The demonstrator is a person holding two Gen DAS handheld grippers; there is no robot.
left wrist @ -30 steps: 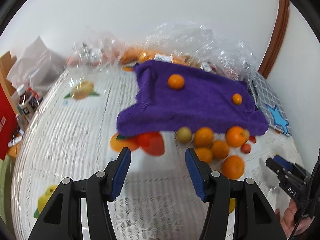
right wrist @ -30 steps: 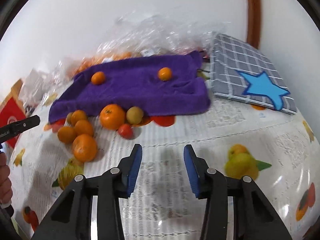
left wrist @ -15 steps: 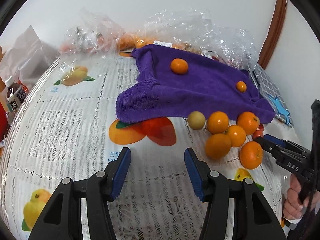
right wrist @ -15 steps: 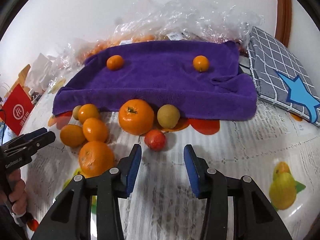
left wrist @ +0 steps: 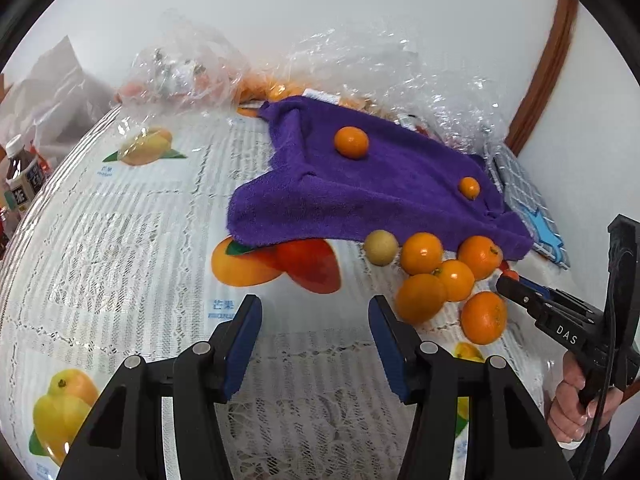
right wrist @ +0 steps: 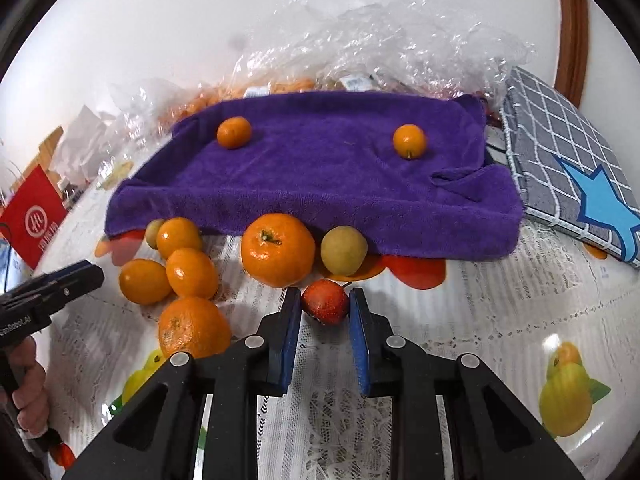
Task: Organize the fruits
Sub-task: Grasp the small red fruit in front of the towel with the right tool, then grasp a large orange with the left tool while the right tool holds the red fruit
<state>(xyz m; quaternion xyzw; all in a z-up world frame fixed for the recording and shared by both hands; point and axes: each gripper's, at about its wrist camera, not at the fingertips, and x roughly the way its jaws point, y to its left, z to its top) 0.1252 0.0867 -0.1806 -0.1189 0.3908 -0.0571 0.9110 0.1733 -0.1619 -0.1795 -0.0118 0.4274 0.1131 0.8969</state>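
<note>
A purple towel [right wrist: 320, 184] lies on the table with two small oranges [right wrist: 234, 132] [right wrist: 409, 141] on it. In front of it sit several oranges [right wrist: 278, 250], a yellow-green fruit [right wrist: 344, 251] and a small red fruit [right wrist: 325, 302]. My right gripper [right wrist: 325, 308] is open, its blue pads on either side of the red fruit, which rests on the table. My left gripper [left wrist: 315, 316] is open and empty over the tablecloth, left of the orange cluster [left wrist: 420, 298]. The towel [left wrist: 360, 196] also shows in the left wrist view.
Crinkled clear plastic bags [right wrist: 380, 52] with more fruit lie behind the towel. A grey checked cloth with a blue star [right wrist: 568, 168] lies right. A red bag [right wrist: 32, 216] and bottles [left wrist: 20, 184] stand at the left. The tablecloth [left wrist: 120, 240] has printed fruit pictures.
My right gripper moved forward to the red fruit and narrowed around it. My left gripper moved closer to the towel and the oranges.
</note>
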